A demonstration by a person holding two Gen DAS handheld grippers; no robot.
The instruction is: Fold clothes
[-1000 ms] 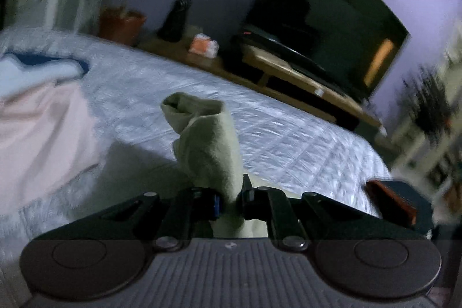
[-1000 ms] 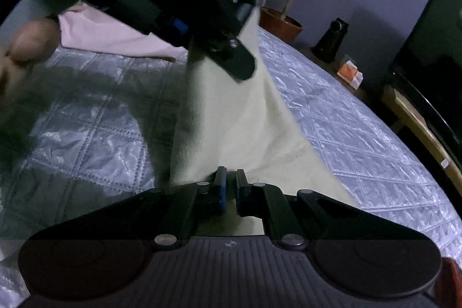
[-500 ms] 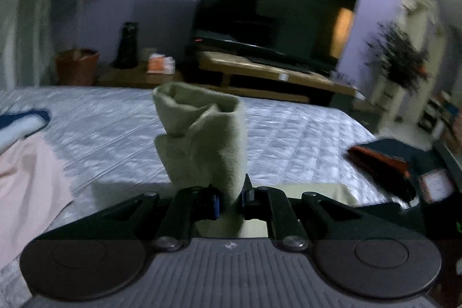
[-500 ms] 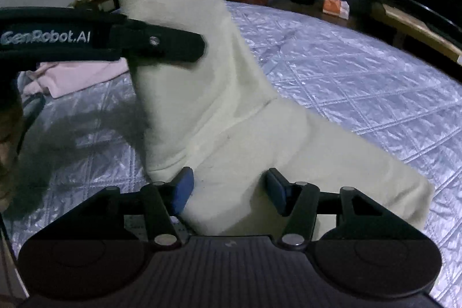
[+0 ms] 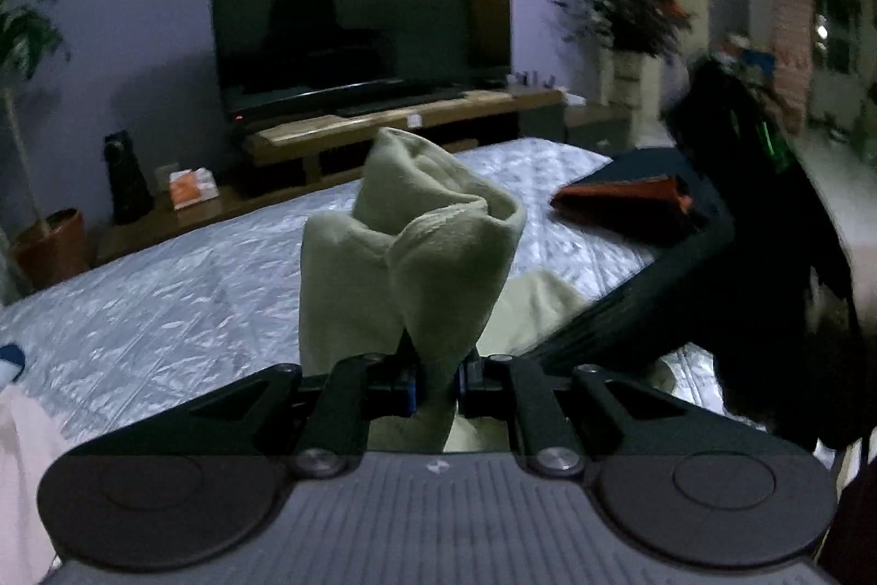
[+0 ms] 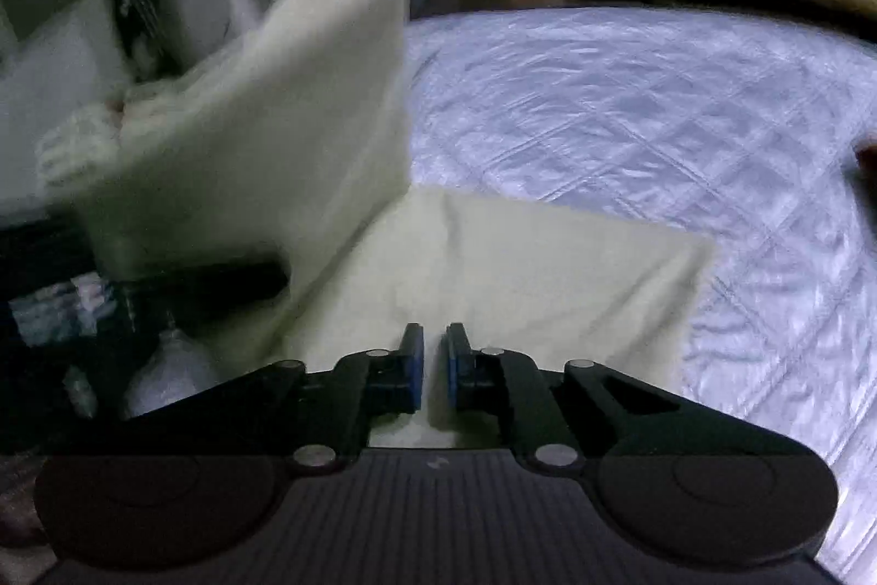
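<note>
A pale yellow-green garment (image 5: 438, 245) lies partly flat on the quilted silver bedcover (image 5: 192, 300). My left gripper (image 5: 436, 376) is shut on a bunched fold of it, which stands up in front of the camera. In the right wrist view the lifted part (image 6: 285, 91) rises blurred at the left and the flat part (image 6: 520, 267) spreads ahead. My right gripper (image 6: 434, 365) hovers over that flat part; its jaws are closing, a narrow gap remains and nothing is between the blue pads (image 6: 414, 365). The right gripper's dark body (image 5: 685, 283) shows at the right of the left wrist view.
A large dark TV (image 5: 356, 9) stands on a low wooden stand (image 5: 394, 119) beyond the bed. An orange and black item (image 5: 619, 196) lies at the bed's far right. A pink garment (image 5: 22, 448) sits at the left edge. A plant pot (image 5: 52, 245) and a speaker (image 5: 126, 179) stand by the wall.
The right gripper let go of the garment's edge, opened wide, then narrowed over the flat part. Both views rolled and swung sideways. The left gripper kept its hold on the raised fold.
</note>
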